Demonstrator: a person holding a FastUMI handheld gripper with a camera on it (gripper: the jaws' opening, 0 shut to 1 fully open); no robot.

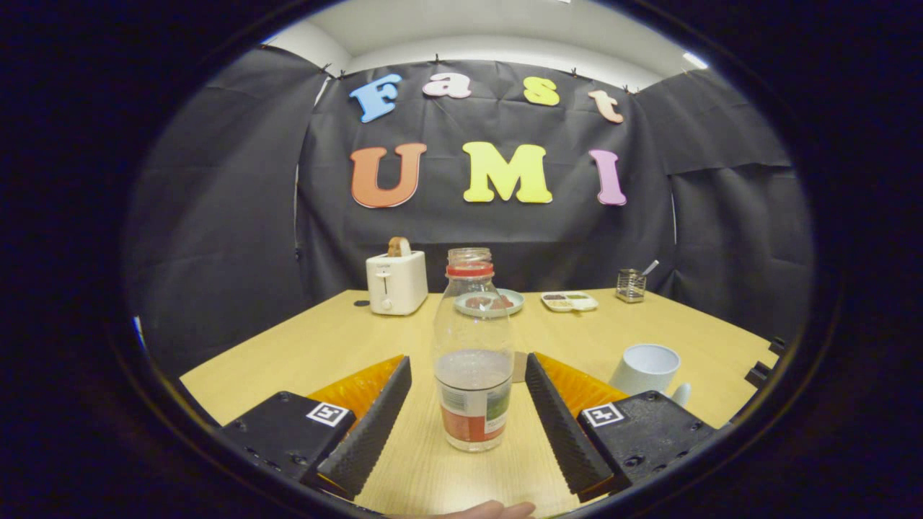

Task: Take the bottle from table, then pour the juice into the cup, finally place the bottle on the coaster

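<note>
A clear plastic bottle [472,353] with a red neck ring and no cap stands upright on the wooden table [303,346], holding a little liquid near its bottom. It stands between the two fingers of my gripper [469,371], which is open with a gap on each side of the bottle. A white cup [647,369] sits to the right, just beyond the right finger. A small brown piece, perhaps the coaster [519,366], peeks out behind the bottle by the right finger.
At the table's far side stand a white toaster [396,282] with bread in it, a plate [490,302] of food, a small divided dish [570,301] and a wire holder [630,285]. A fingertip [490,510] shows below the bottle.
</note>
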